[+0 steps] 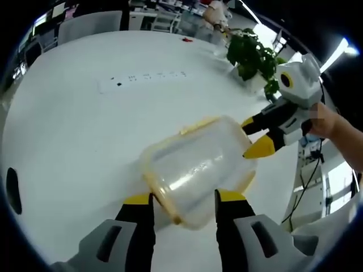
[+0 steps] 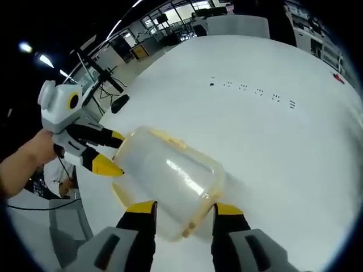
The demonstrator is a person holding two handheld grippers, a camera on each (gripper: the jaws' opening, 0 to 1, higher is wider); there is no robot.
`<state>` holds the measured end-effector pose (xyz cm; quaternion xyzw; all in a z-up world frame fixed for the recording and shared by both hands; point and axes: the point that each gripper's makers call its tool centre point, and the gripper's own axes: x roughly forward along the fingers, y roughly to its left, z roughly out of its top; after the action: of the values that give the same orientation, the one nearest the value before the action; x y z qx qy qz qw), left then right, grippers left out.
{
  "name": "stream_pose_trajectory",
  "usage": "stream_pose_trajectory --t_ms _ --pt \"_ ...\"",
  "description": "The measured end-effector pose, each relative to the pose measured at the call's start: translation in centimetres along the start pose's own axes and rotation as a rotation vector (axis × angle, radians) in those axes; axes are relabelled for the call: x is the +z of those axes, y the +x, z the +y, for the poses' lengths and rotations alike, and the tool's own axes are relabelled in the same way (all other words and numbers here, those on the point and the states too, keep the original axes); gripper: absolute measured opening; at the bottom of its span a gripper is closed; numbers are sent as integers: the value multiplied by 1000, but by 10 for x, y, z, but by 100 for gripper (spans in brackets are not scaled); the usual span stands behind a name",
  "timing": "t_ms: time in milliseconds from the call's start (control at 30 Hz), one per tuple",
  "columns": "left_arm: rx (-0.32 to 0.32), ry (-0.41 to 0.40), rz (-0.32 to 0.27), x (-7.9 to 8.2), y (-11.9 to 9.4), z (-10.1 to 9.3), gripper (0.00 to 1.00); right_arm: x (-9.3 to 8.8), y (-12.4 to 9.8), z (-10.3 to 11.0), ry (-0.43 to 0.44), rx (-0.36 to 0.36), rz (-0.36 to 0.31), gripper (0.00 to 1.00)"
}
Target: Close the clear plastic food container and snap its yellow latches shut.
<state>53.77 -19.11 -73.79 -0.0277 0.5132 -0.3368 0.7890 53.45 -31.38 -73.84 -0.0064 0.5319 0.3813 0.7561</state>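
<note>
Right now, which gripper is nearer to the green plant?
Right. The right gripper is at the end of the container that faces the plant. The left gripper is at the opposite end, farther away.

The left gripper view looks down along its own jaws, rising from the bottom edge, across the white table (image 1: 85,141) towards a plant (image 1: 252,54) at the upper right. It sits close over the container (image 1: 195,170) at lower centre. The right gripper view faces the same container (image 2: 170,181) from the opposite end, just as near, with the table (image 2: 272,147) running to the upper right. Both share the container and table, and each catches the other gripper: right gripper (image 1: 254,137) at frame right, left gripper (image 2: 118,152) at frame left.
</note>
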Motion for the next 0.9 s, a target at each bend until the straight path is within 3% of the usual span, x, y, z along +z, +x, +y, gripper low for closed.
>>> stream_pose_trajectory --t_ms 133,233,300,400,600,900 --pt "-16 4 7 0 0 2 40 1 1 1 0 0 8 37" --pt "-14 20 15 -4 -2 -1 41 0 -1 1 -37 -9 20 34" --pt "6 95 -6 1 -4 3 40 1 -3 -1 -86 -25 32 32" --pt "3 111 5 3 -7 2 40 0 -6 0 -172 -46 54 30" --pt "-26 129 2 7 -13 -1 44 0 -6 2 -218 -56 70 31" --pt "-36 211 21 5 -21 -3 40 3 -12 4 -292 -73 84 32"
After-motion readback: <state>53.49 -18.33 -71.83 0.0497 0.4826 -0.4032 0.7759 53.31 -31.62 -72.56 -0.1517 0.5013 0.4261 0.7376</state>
